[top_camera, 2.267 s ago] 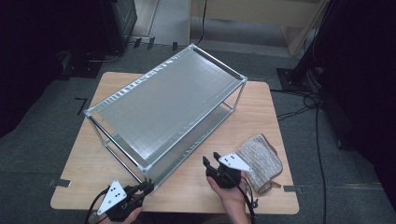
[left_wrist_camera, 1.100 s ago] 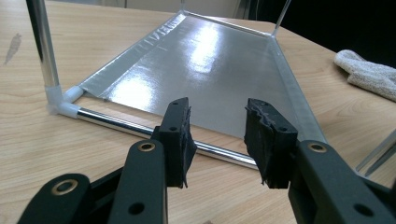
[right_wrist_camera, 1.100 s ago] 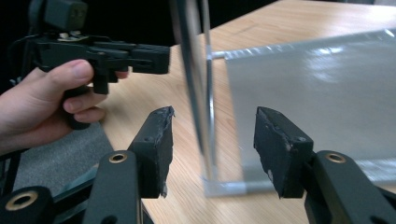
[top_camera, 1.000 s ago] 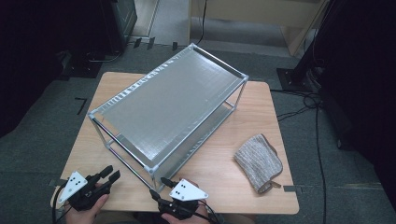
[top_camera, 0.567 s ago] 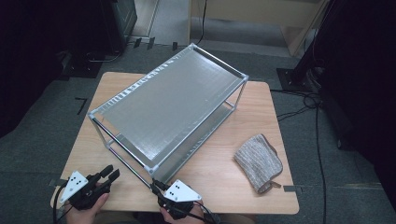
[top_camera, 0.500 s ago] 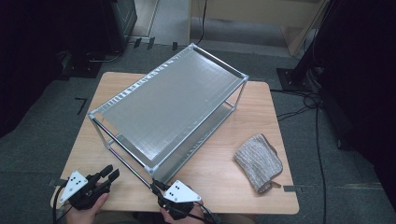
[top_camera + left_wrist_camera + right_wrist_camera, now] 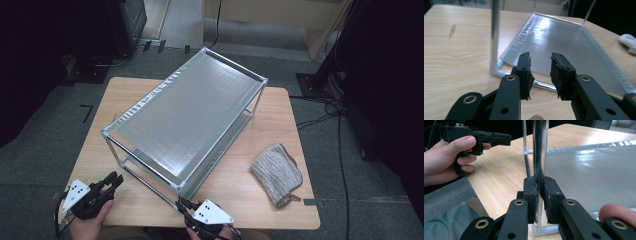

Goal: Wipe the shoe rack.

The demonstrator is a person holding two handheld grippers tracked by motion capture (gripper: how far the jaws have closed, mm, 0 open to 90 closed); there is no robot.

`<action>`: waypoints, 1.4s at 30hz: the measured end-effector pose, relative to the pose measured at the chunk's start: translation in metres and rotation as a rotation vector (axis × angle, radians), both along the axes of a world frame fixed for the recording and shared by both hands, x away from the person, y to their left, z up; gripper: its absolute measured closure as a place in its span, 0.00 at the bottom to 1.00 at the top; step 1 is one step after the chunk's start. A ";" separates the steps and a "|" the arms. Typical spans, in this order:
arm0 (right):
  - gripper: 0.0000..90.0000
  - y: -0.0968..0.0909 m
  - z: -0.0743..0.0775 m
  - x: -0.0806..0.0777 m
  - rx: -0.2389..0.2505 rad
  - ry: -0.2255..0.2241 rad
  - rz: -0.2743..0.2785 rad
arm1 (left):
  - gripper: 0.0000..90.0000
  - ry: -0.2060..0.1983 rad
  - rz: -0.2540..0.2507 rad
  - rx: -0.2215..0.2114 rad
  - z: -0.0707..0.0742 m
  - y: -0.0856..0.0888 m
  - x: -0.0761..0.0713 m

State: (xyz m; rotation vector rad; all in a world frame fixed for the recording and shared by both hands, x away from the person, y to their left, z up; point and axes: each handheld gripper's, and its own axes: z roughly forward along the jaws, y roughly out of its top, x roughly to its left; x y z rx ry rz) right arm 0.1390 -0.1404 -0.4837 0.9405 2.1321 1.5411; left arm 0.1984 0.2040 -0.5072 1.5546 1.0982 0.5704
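Observation:
A metal two-shelf rack (image 7: 190, 112) stands slantwise on the wooden table (image 7: 280, 115). My right gripper (image 7: 181, 205) is at the table's front edge, shut on the rack's near corner post (image 7: 540, 145). In the right gripper view the pads (image 7: 530, 187) press the post from both sides just above its foot. My left gripper (image 7: 114, 180) is at the front left corner and points at the rack's lower shelf (image 7: 559, 40). Its jaws have just been closing. They still stand apart around an empty gap (image 7: 540, 58), short of the shelf's front bar.
A folded grey cloth (image 7: 276, 172) lies on the table to the right of the rack. A bare strip of tabletop runs along the left side and the front. Cables trail on the dark floor beyond the table's right edge.
My right gripper came from beside the cloth to the rack's near corner and shut on the post. My left gripper shifted left toward the table's corner, and its jaws narrowed.

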 end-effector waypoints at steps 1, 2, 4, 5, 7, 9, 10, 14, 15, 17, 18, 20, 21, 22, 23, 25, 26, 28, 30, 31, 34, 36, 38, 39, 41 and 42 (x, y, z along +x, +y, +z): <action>0.91 -0.001 0.000 -0.001 0.001 -0.001 -0.002 | 0.75 -0.006 0.005 0.004 0.000 0.000 0.003; 0.91 -0.003 0.000 -0.001 0.000 -0.004 -0.004 | 0.75 -0.011 0.006 0.009 0.000 -0.001 0.006; 0.91 -0.005 0.000 -0.003 0.000 -0.003 -0.005 | 0.74 -0.018 0.016 0.010 -0.001 -0.002 0.012; 0.91 -0.006 0.000 -0.004 0.002 -0.002 -0.007 | 0.74 -0.017 0.038 0.013 -0.001 -0.003 0.018; 0.91 -0.009 -0.001 -0.005 0.000 -0.006 -0.011 | 0.73 -0.016 0.065 0.014 -0.001 -0.003 0.025; 0.91 -0.011 0.000 -0.007 0.001 -0.004 -0.010 | 0.73 -0.011 0.086 0.013 -0.001 -0.003 0.031; 0.91 -0.013 0.000 -0.008 0.001 -0.001 -0.011 | 0.73 -0.013 0.092 0.017 -0.001 -0.003 0.033; 0.91 -0.016 -0.001 -0.009 0.003 -0.001 -0.010 | 0.75 -0.024 0.095 0.029 0.000 -0.003 0.042; 0.91 -0.016 -0.001 -0.009 0.003 -0.003 -0.010 | 0.76 -0.023 0.088 0.025 0.000 -0.003 0.046; 0.91 -0.017 -0.001 -0.009 0.005 0.000 -0.008 | 0.83 -0.011 0.089 0.037 -0.001 -0.001 0.049; 0.91 -0.018 -0.001 -0.009 0.004 -0.001 -0.008 | 0.87 -0.002 0.083 0.028 -0.001 -0.001 0.050; 0.91 -0.018 -0.001 -0.008 0.003 -0.002 -0.003 | 0.88 0.001 0.072 0.039 0.000 0.001 0.050; 0.91 -0.018 0.000 -0.008 0.003 -0.001 -0.001 | 0.89 0.001 0.073 0.059 0.001 0.001 0.049; 0.91 -0.018 0.000 -0.008 0.002 0.000 0.002 | 0.89 0.003 0.073 0.063 0.001 0.001 0.048; 0.91 -0.019 0.000 -0.007 0.004 0.002 0.002 | 0.89 0.006 0.074 0.065 0.002 0.002 0.046; 0.91 -0.020 0.000 -0.006 0.005 0.004 0.006 | 0.89 0.003 0.076 0.066 0.002 0.004 0.043; 0.91 -0.020 0.000 -0.004 0.004 0.007 0.007 | 0.89 0.006 0.075 0.069 0.002 0.004 0.042; 0.91 -0.022 0.000 -0.002 0.003 0.004 0.005 | 0.89 0.007 0.076 0.074 0.002 0.006 0.038; 0.91 -0.025 -0.001 0.002 0.006 0.008 -0.002 | 0.89 0.006 0.072 0.075 0.002 0.008 0.034; 0.91 -0.026 -0.001 0.004 0.007 0.008 -0.005 | 0.89 0.005 0.064 0.085 0.003 0.009 0.030; 0.91 -0.032 0.000 0.010 0.008 0.013 -0.023 | 0.90 0.003 0.053 0.091 0.003 0.010 0.023; 0.91 -0.037 0.000 0.014 0.010 0.016 -0.034 | 0.90 0.003 0.040 0.096 0.003 0.010 0.016; 0.91 -0.042 -0.001 0.017 0.007 0.010 -0.046 | 0.90 0.002 0.022 0.103 0.003 0.011 0.010; 0.91 -0.044 -0.001 0.019 0.003 0.005 -0.055 | 0.90 0.005 0.010 0.103 0.003 0.011 0.007; 0.91 -0.049 -0.002 0.023 0.010 0.004 -0.070 | 0.90 0.015 -0.021 0.086 0.004 0.012 0.001; 0.91 -0.051 -0.002 0.026 0.014 0.004 -0.080 | 0.90 0.019 -0.041 0.084 0.004 0.013 -0.002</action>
